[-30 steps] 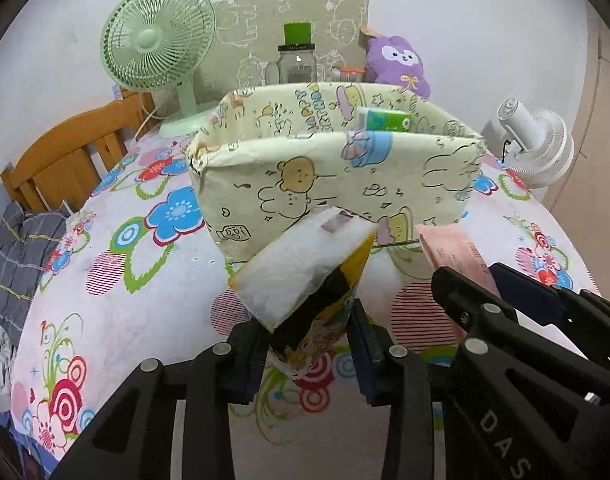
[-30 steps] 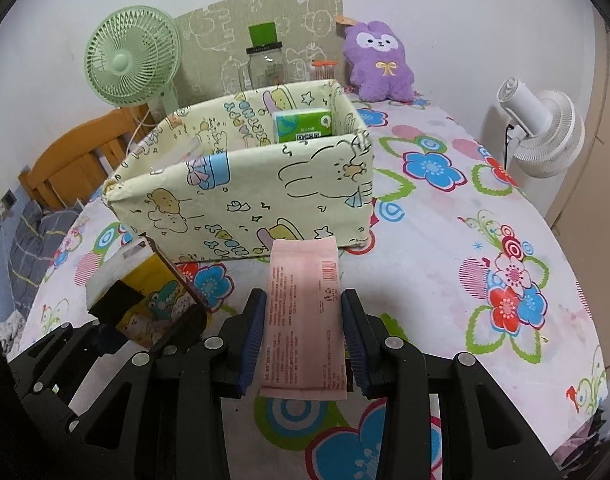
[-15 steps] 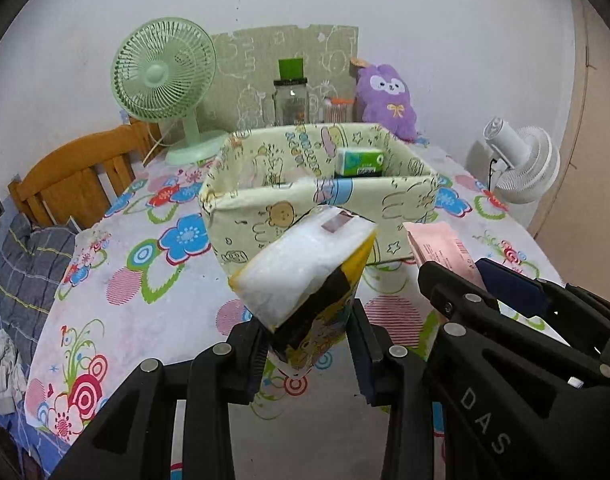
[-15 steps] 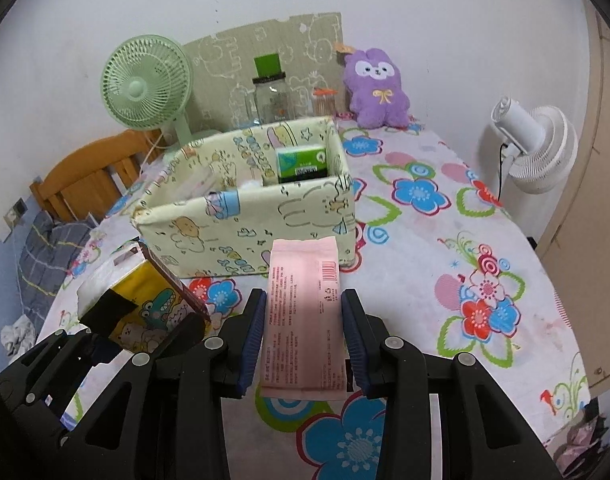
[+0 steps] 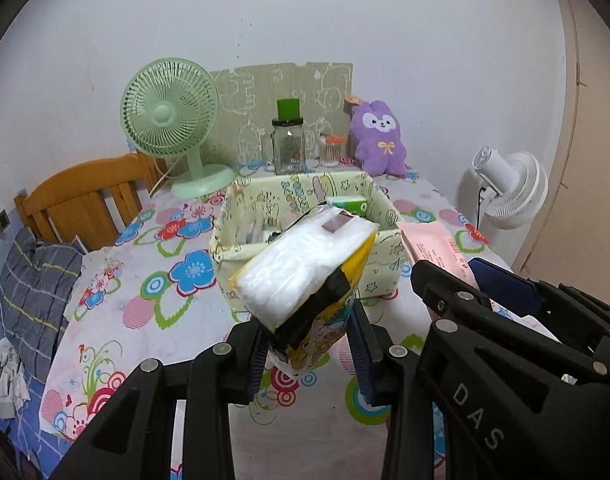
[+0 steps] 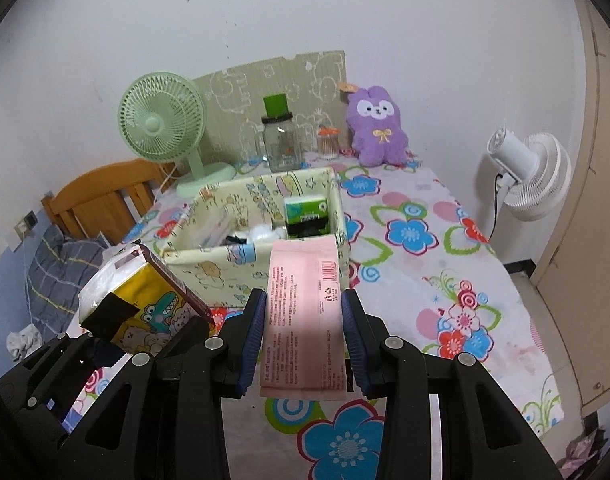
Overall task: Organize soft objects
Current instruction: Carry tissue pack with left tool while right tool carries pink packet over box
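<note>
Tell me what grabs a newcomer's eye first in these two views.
Two packets held up in front of the cameras: the left gripper clamps a yellow cartoon tissue pack, and the right gripper clamps a flat pink packet. Just beyond them a pale cartoon-print fabric box sits on the flowered tablecloth, with a green tissue pack inside. At the back stand a green fan and a purple plush bunny.

the fabric box sat mid-table, a tissue pack in its far right corner. at its eleven o'clock stood the desk fan, at twelve the jar, at one the plush toy. the chair stood at ten, off the table.
</note>
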Demonstrator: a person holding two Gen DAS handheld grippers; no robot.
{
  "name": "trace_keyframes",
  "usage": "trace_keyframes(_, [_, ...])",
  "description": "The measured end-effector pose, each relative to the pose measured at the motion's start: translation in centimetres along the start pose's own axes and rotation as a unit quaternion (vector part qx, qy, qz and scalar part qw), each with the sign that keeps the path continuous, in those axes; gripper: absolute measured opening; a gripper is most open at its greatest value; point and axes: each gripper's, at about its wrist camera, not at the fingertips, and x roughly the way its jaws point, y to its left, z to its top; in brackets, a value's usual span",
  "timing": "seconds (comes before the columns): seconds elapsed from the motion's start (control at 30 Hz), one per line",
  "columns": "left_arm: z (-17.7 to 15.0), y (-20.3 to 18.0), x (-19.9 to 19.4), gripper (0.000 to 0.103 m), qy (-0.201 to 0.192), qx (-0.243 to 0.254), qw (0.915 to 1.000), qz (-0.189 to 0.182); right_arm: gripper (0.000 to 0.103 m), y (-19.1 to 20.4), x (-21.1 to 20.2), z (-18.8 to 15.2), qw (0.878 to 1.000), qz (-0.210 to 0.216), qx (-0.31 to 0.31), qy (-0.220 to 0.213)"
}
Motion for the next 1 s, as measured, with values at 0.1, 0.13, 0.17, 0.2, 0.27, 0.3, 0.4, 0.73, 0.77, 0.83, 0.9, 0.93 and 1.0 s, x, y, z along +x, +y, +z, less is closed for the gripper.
trace_keyframes(0.1, [0.4, -0.2, -0.6, 0.037, -0.005, -0.001, 1.0000, 0.002, 0.041, 0.0, -0.6, 0.4, 1.000, 0.004, -0.002, -0.005])
trace_keyframes(0.13, [0.5, -0.2, -0.7, 0.037, -0.007, -0.001, 1.0000, 0.002, 0.041, 0.0, -0.9, 0.5, 1.000, 0.005, -0.003, -0.007])
trace_keyframes(0.17, [0.6, -0.2, -0.7, 0.037, -0.007, -0.002, 1.0000, 0.002, 0.041, 0.0, -1.0, 0.7, 1.000, 0.005, -0.004, -0.008])
trace_keyframes(0.2, [0.8, -0.2, -0.8, 0.037, -0.008, -0.002, 1.0000, 0.001, 0.041, 0.0, -1.1, 0.8, 1.000, 0.006, -0.005, -0.009])
trace_keyframes(0.27, [1.2, -0.3, -0.8, 0.037, -0.010, -0.003, 0.9999, -0.001, 0.041, 0.0, -1.2, 1.2, 1.000, 0.005, -0.006, -0.011])
trace_keyframes(0.3, [1.4, -0.2, -0.8, 0.037, -0.010, -0.003, 0.9999, -0.003, 0.041, 0.0, -1.3, 1.3, 1.000, 0.004, -0.006, -0.011])
trace_keyframes(0.4, [2.1, -0.3, -0.9, 0.037, -0.012, 0.001, 0.9999, -0.007, 0.041, 0.0, -1.4, 1.9, 1.000, 0.001, -0.005, -0.013])
trace_keyframes(0.73, [4.7, 0.7, -0.2, 0.037, -0.026, -0.001, 0.9996, -0.006, 0.041, 0.8, -0.9, 4.9, 1.000, 0.003, -0.012, -0.025])
trace_keyframes(0.77, [4.9, 0.8, -0.1, 0.037, -0.027, -0.001, 0.9996, -0.006, 0.041, 0.9, -0.7, 5.2, 1.000, 0.003, -0.013, -0.027])
trace_keyframes(0.83, [5.4, 1.0, 0.0, 0.037, -0.031, -0.001, 0.9995, -0.005, 0.041, 1.2, -0.6, 5.8, 0.999, 0.004, -0.015, -0.028])
trace_keyframes(0.9, [5.8, 1.2, 0.2, 0.037, -0.033, -0.001, 0.9994, -0.005, 0.041, 1.3, -0.3, 6.3, 0.999, 0.005, -0.016, -0.032])
trace_keyframes(0.93, [6.0, 1.4, 0.3, 0.037, -0.034, -0.001, 0.9994, -0.004, 0.041, 1.4, -0.2, 6.6, 0.999, 0.005, -0.017, -0.033])
trace_keyframes(1.0, [6.4, 1.6, 0.5, 0.037, -0.037, 0.000, 0.9993, -0.005, 0.041, 1.6, 0.0, 7.1, 0.999, 0.006, -0.017, -0.035])
